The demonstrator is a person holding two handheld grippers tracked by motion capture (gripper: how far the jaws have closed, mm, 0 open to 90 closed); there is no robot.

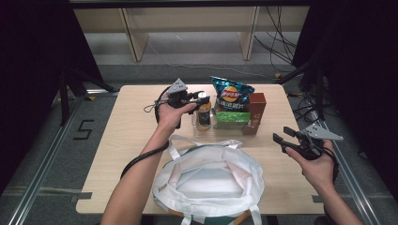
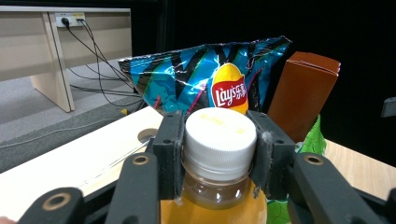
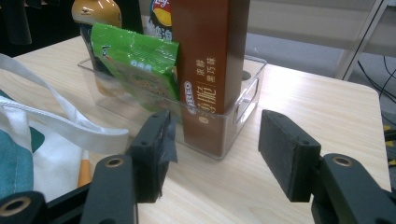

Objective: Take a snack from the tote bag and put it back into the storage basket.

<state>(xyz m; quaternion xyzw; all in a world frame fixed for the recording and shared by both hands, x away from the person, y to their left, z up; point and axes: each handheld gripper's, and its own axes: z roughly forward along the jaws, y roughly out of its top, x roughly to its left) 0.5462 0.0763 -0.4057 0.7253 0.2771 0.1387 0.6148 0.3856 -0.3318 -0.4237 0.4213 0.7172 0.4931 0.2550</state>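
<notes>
Currently my left gripper [image 2: 219, 154] clamps its jaws on the white cap of the bottle [image 2: 218, 196], which stands in the clear bin [image 3: 233, 126] beside the chip bag [image 2: 210, 79]. My right gripper [image 3: 212, 154] hovers above the surface [image 3: 303, 98], jaws spread apart.

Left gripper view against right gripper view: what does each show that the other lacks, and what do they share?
Left gripper view: the left tool shut on the white cap of the bottle, with wall sockets behind. Right gripper view: the right tool open, the clear tray and the white bag. Shared: the bottle, chips bag, brown box and green packet.
</notes>
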